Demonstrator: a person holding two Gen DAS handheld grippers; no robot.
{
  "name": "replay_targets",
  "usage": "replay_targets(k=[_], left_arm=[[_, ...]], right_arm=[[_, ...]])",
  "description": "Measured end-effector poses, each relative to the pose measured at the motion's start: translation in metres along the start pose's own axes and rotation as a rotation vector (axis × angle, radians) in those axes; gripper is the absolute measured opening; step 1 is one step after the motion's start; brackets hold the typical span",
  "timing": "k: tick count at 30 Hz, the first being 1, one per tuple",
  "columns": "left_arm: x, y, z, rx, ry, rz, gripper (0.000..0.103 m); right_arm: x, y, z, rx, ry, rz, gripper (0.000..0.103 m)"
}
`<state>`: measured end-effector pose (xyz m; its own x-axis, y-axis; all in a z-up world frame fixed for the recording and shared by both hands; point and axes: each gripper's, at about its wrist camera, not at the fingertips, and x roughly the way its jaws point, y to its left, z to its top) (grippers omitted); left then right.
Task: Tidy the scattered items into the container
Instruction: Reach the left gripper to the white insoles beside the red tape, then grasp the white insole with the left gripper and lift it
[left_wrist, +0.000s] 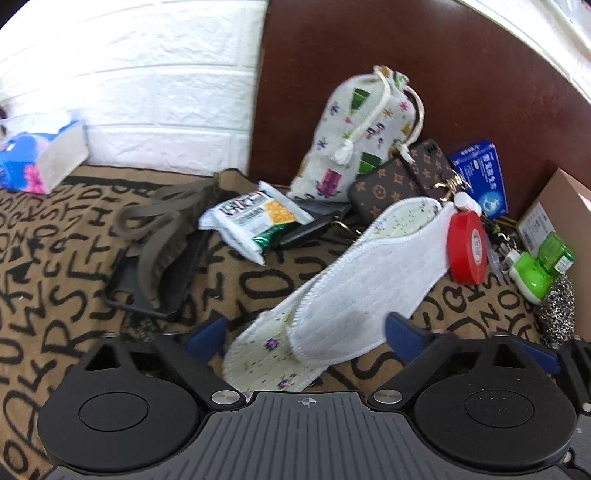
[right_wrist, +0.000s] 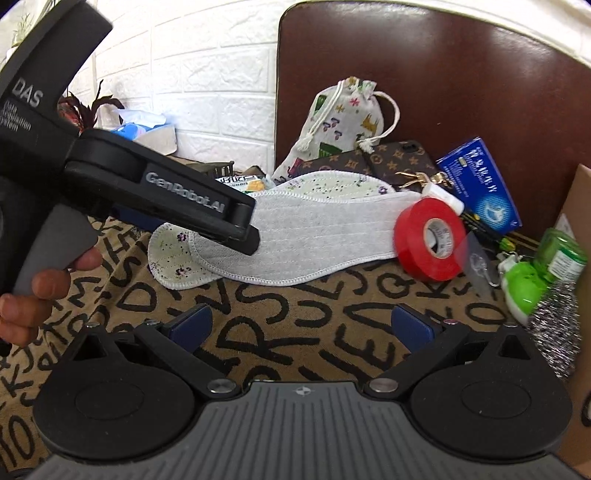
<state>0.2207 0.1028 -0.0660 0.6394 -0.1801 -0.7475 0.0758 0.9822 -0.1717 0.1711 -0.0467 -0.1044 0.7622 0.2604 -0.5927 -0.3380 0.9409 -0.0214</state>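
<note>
Left wrist view showed a tissue box (left_wrist: 40, 158) far left against the white brick wall, on a brown cloth (left_wrist: 74, 266) printed with black letters. Next came a grey hair claw (left_wrist: 159, 236) lying on a dark phone (left_wrist: 162, 291), then a snack packet (left_wrist: 255, 218). In the middle lay two white insoles (left_wrist: 332, 291), overlapping, their near ends between the open fingers of the left gripper (left_wrist: 306, 332); the blue pads stood apart on either side and did not press them. Behind stood a printed drawstring pouch (left_wrist: 354, 136) and a brown monogram wallet (left_wrist: 399, 181). Right of the insoles a red tape roll (left_wrist: 467, 251) leaned against them, with a blue box (left_wrist: 480, 177), a green plug-in device (left_wrist: 539, 269) and a steel scourer (left_wrist: 557, 310) beyond. A cardboard box (left_wrist: 554, 210) stood at the far right.

Right wrist view showed a hand (right_wrist: 40, 288) holding the left tool over the insoles' near end. The right gripper (right_wrist: 306, 325) hovered above bare cloth, jaws apart and empty.
</note>
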Motion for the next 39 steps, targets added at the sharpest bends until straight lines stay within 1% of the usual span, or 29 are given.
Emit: replay_targets(k=[2,3,5,7,8,10,11,13,15,16,17,18,19,21,22,23,25,27,28,29,30,31,32,35,39], left_arm=[[0.005,-0.001,0.001,-0.001,0.013,0.016,0.082],[0.006,-0.001,0.000,0.003,0.019,0.018,0.076],[0.006,-0.001,-0.002,0.010,0.032,0.002,0.067],[0.001,-0.002,-0.003,0.022,0.042,-0.012,0.045],[-0.002,-0.004,-0.004,0.027,0.047,-0.027,0.041],[-0.009,-0.008,-0.006,0.041,0.047,-0.065,0.021],[-0.011,-0.012,-0.007,0.053,0.048,-0.082,0.018],[-0.013,-0.020,-0.010,0.079,0.053,-0.106,0.006],[-0.015,-0.028,-0.012,0.112,0.058,-0.122,0.006],[-0.016,-0.033,-0.013,0.138,0.052,-0.111,0.008],[-0.018,-0.037,-0.014,0.170,0.047,-0.100,0.014],[-0.018,-0.041,-0.013,0.199,0.048,-0.103,0.032],[-0.017,-0.045,-0.011,0.216,0.054,-0.116,0.042],[-0.014,-0.051,-0.006,0.226,0.078,-0.149,0.053],[-0.012,-0.054,-0.003,0.231,0.084,-0.167,0.053],[-0.010,-0.057,-0.002,0.241,0.088,-0.178,0.050],[-0.004,-0.062,0.000,0.258,0.107,-0.179,0.019],[-0.001,-0.065,-0.001,0.270,0.125,-0.196,0.018],[-0.001,-0.066,-0.001,0.272,0.128,-0.199,0.018],[-0.001,-0.067,-0.002,0.274,0.129,-0.192,0.023],[-0.001,-0.067,-0.003,0.274,0.130,-0.180,0.024],[-0.001,-0.066,-0.005,0.267,0.135,-0.178,0.020],[-0.001,-0.066,-0.006,0.258,0.140,-0.180,0.018],[-0.007,-0.069,-0.012,0.232,0.145,-0.182,0.016],[-0.022,-0.082,-0.029,0.201,0.157,-0.192,0.016]], right_arm=[[0.004,-0.001,0.001,0.003,-0.002,0.002,0.102],[0.005,-0.002,0.001,0.005,-0.005,0.006,0.102],[0.006,-0.002,0.003,0.003,-0.011,0.023,0.102],[0.006,-0.001,0.003,-0.011,-0.019,0.045,0.102],[0.006,0.000,0.003,-0.018,-0.021,0.050,0.102],[0.005,0.002,0.002,-0.023,-0.026,0.060,0.103],[0.004,0.002,0.002,-0.021,-0.029,0.067,0.103],[0.004,0.003,0.003,-0.021,-0.034,0.071,0.103],[0.004,0.005,0.003,-0.035,-0.039,0.059,0.103],[0.003,0.007,0.003,-0.049,-0.045,0.053,0.103],[0.002,0.008,0.003,-0.065,-0.054,0.047,0.103],[0.001,0.010,0.003,-0.082,-0.063,0.043,0.103],[-0.001,0.012,0.003,-0.101,-0.070,0.047,0.103],[-0.005,0.017,0.001,-0.126,-0.078,0.077,0.103],[-0.008,0.019,0.000,-0.134,-0.085,0.093,0.103],[-0.009,0.022,0.000,-0.143,-0.094,0.097,0.103],[-0.007,0.025,0.001,-0.165,-0.093,0.071,0.101],[-0.002,0.025,0.003,-0.154,-0.085,0.067,0.095],[0.001,0.024,0.005,-0.141,-0.080,0.081,0.086],[0.004,0.023,0.006,-0.128,-0.069,0.085,0.076],[0.006,0.022,0.005,-0.118,-0.055,0.075,0.070],[0.007,0.020,0.004,-0.108,-0.042,0.069,0.061],[0.007,0.018,0.003,-0.093,-0.030,0.069,0.055],[-0.003,0.013,-0.001,-0.071,-0.020,0.058,0.046],[-0.027,0.009,-0.013,-0.068,-0.005,0.048,0.043]])
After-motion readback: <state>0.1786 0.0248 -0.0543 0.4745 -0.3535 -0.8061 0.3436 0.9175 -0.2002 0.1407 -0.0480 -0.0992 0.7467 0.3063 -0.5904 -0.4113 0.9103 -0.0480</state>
